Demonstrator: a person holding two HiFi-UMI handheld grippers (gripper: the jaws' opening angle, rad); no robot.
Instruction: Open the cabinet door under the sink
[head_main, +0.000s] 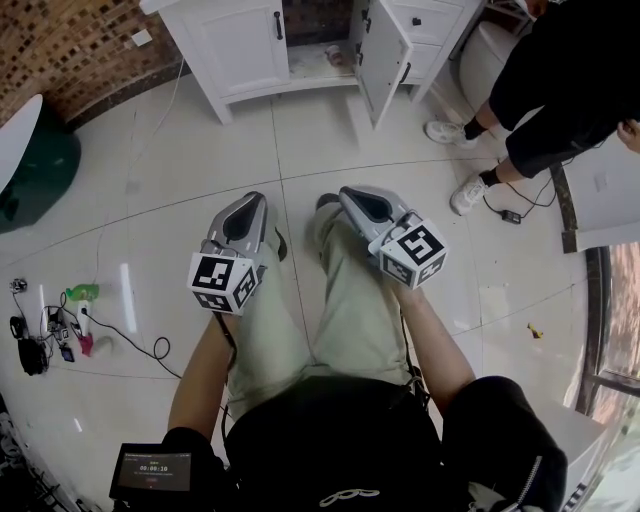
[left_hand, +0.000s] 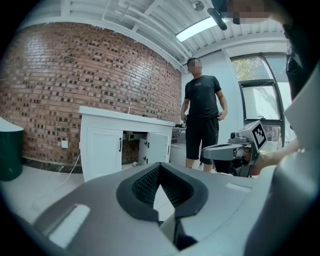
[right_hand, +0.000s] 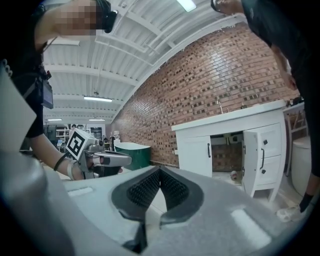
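White panelled cabinet door (head_main: 385, 60) stands open.

Pale glossy tile floor (head_main: 160, 190) carries the white sink cabinet (head_main: 240, 45) well ahead of both jaws, a green tub (head_main: 35, 165) far left, loose cables (head_main: 130, 335) nearer left.

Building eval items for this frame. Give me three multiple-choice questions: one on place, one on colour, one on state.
1. In the head view, where does the bystander stand?
A) left of the cabinet
B) right of it
C) out of view

2. What colour is the door handle?
A) black
B) gold
C) white

3. The cabinet's right door is:
A) shut
B) open
C) missing

Answers:
1 B: the legs and shoes show to the right of the cabinet.
2 A: it reads dark against the white front.
3 B: it is swung outward and the inside shows.
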